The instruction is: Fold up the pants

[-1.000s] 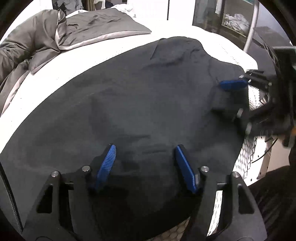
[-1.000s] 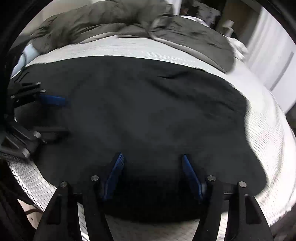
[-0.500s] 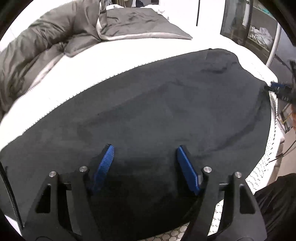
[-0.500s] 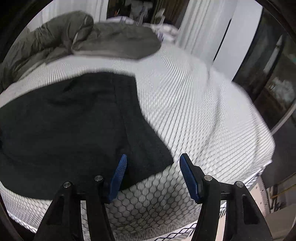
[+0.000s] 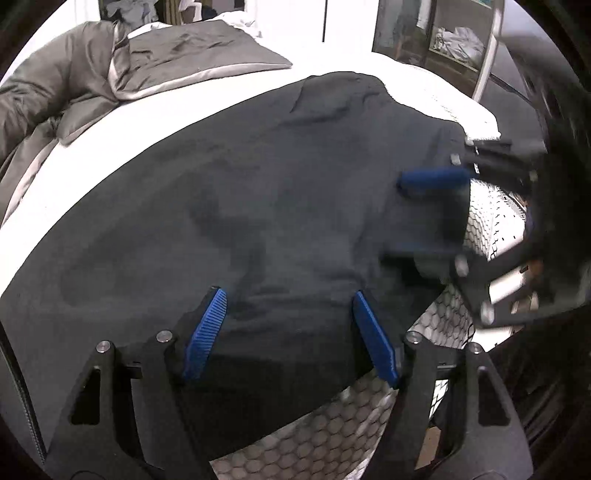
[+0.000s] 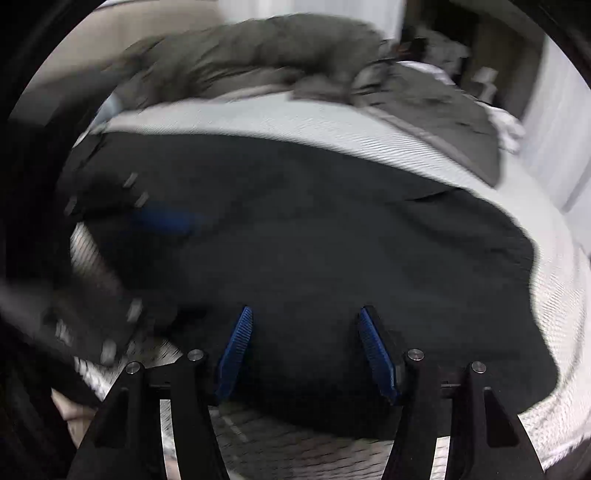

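Note:
Black pants (image 5: 280, 192) lie spread flat on the white bed (image 5: 207, 107). My left gripper (image 5: 288, 293) is open over their near edge, its blue pads (image 5: 207, 332) wide apart with dark cloth lying between them, not pinched. Further right along that edge my right gripper (image 5: 413, 216) is blurred, also with its jaws apart. In the right wrist view the pants (image 6: 351, 229) fill the middle, and the right gripper (image 6: 306, 310) stands open above the near hem. The left gripper (image 6: 159, 266) shows as a blur on the left there.
A crumpled grey duvet (image 5: 74, 85) covers the far side of the bed. The honeycomb-patterned mattress edge (image 5: 332, 432) runs just below the grippers. A glass-fronted cabinet (image 5: 454, 33) stands at the back right. Part of a hand (image 6: 70, 413) shows low on the left.
The right gripper swung out to the far right end of the pants half a second ago and has come back next to the left gripper. The left gripper shifted only a little.

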`<state>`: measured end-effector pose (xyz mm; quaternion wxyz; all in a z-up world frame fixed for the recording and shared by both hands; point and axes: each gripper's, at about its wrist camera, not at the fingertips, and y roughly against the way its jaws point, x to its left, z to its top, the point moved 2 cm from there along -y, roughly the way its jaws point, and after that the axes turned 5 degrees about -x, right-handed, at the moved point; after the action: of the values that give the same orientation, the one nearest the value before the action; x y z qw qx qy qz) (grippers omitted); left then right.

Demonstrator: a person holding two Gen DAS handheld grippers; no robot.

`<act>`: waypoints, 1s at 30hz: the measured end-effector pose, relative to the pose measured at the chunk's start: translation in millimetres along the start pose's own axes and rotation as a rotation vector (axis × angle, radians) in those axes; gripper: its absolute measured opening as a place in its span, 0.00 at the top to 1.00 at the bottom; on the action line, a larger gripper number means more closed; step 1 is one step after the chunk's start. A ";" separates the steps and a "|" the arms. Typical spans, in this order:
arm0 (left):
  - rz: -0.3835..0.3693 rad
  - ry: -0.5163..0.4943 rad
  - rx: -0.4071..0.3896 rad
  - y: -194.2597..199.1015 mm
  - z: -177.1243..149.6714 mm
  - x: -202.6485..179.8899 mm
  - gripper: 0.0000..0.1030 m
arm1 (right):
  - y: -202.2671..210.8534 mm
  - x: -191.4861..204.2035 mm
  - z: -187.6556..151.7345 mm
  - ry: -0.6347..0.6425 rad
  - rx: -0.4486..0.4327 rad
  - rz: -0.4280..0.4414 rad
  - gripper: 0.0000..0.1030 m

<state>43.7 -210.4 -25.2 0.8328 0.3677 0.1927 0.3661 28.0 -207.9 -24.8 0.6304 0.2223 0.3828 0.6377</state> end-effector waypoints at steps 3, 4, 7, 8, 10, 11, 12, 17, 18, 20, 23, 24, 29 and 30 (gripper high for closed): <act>0.019 -0.011 0.015 6.2 -8.6 10.4 0.29 | -8.4 -9.4 -11.2 0.024 0.036 -0.040 0.35; 0.027 -0.017 0.019 10.3 -10.0 16.4 0.28 | -6.3 -22.3 -17.5 0.006 0.044 -0.087 0.32; 0.052 0.003 0.025 21.2 -23.4 38.4 0.21 | 6.3 -65.3 -38.5 -0.088 0.062 -0.214 0.31; 0.059 0.016 0.025 24.3 -25.5 47.1 0.21 | 8.8 -80.0 -44.6 -0.122 0.066 -0.259 0.31; 0.088 0.049 0.026 30.7 -30.0 68.5 0.21 | 16.5 -121.0 -59.8 -0.228 0.072 -0.382 0.31; 0.106 0.064 0.027 34.5 -33.3 78.3 0.21 | 19.2 -135.0 -64.7 -0.275 0.075 -0.434 0.31; 0.129 0.086 0.031 38.4 -36.5 92.1 0.21 | 21.9 -150.8 -70.3 -0.324 0.084 -0.505 0.31; 0.238 0.187 0.020 55.9 -45.8 138.3 0.23 | 37.7 -153.7 -62.8 -0.380 0.008 -0.564 0.31; 0.252 0.202 0.010 61.5 -46.0 140.4 0.23 | 42.4 -146.5 -57.2 -0.365 -0.028 -0.552 0.31; 0.222 0.184 -0.020 67.7 -42.3 132.6 0.23 | 42.5 -113.8 -33.5 -0.324 -0.118 -0.456 0.30; 0.178 0.159 -0.044 60.8 -30.5 114.0 0.23 | 17.5 -56.8 -1.9 -0.264 -0.149 -0.246 0.28; 0.161 0.161 -0.047 54.8 -26.9 108.2 0.23 | 4.2 -34.6 7.2 -0.238 -0.132 -0.164 0.28; 0.175 0.112 0.010 18.4 -16.6 91.9 0.23 | -41.3 23.7 23.8 -0.030 -0.030 -0.142 0.28; 0.167 0.116 0.010 19.7 -16.1 94.8 0.23 | -43.0 18.7 21.4 -0.040 -0.015 -0.151 0.28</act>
<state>87.3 -122.5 -25.8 0.7849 0.3650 0.2111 0.4541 69.7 -189.1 -48.6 0.6860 0.2008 0.3810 0.5865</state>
